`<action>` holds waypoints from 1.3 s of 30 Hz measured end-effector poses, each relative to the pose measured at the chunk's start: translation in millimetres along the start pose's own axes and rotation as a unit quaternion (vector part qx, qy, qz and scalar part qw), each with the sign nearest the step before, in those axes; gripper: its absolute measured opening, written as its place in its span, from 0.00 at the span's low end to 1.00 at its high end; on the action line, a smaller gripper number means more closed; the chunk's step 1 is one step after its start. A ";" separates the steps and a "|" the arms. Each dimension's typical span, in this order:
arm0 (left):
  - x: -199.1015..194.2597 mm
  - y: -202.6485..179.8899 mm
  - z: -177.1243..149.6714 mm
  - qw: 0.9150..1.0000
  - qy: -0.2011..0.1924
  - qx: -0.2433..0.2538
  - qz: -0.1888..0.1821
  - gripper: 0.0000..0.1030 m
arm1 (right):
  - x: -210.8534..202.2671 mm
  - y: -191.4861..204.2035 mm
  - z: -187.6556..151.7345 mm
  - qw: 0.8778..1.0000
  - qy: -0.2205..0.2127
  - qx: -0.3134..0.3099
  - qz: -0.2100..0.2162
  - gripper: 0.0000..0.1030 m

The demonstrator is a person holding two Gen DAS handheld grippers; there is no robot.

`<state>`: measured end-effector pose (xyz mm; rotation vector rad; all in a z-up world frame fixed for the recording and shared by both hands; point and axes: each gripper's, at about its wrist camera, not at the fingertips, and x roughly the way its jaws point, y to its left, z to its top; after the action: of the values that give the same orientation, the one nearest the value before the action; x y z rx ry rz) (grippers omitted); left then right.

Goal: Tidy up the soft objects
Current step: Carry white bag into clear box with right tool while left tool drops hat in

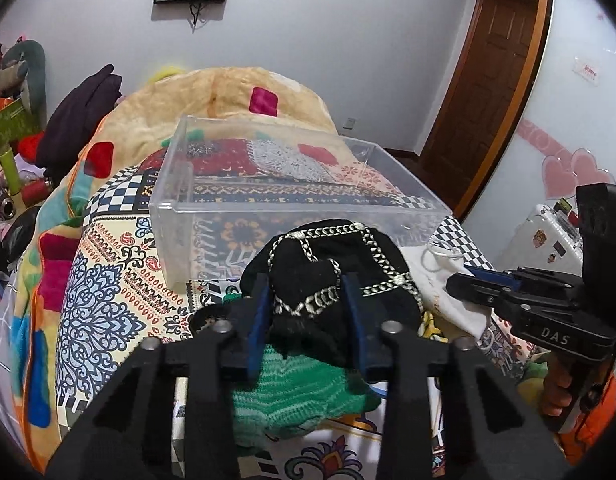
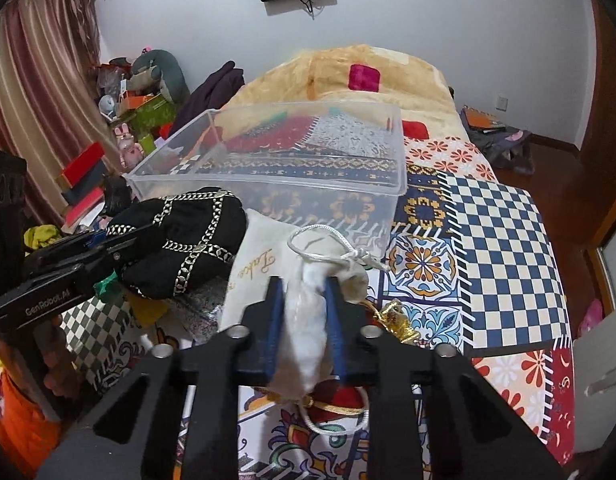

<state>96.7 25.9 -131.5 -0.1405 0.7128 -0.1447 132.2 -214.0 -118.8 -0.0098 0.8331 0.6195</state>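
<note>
My left gripper (image 1: 308, 284) is shut on a black knitted hat with silver chain trim (image 1: 332, 256), held just in front of the clear plastic box (image 1: 227, 208) on the bed. A green knitted item (image 1: 295, 396) lies under the hat. My right gripper (image 2: 303, 286) is shut on a white drawstring pouch (image 2: 303, 320), also in front of the box (image 2: 348, 190). The hat (image 2: 187, 240) and left gripper (image 2: 119, 256) show at the left of the right wrist view; the right gripper (image 1: 468, 280) shows at the right of the left wrist view. The box looks empty.
A patterned quilt (image 2: 488, 240) covers the bed, with a tan plush blanket (image 1: 227, 92) behind the box. A gold pouch (image 2: 396, 316) and a red item (image 2: 340, 400) lie under my right gripper. Clutter and boxes (image 2: 127, 120) stand left of the bed. A wooden door (image 1: 488, 80) is at the right.
</note>
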 end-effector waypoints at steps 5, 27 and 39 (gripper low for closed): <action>-16.2 -4.3 5.0 1.000 -0.020 -0.005 -0.013 0.19 | -12.0 2.7 5.2 1.000 -0.025 -0.002 0.008 0.12; -56.5 6.8 76.4 0.993 -0.114 0.008 0.015 0.17 | -46.9 7.6 79.7 0.990 -0.137 -0.010 -0.025 0.12; 16.9 30.5 99.8 0.999 -0.033 0.006 0.018 0.17 | 7.0 -2.1 107.9 0.993 -0.104 -0.028 -0.053 0.12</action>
<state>177.7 60.6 -73.1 -0.1191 0.6489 -0.1090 211.2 -185.8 -50.4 -0.0398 0.6101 0.5327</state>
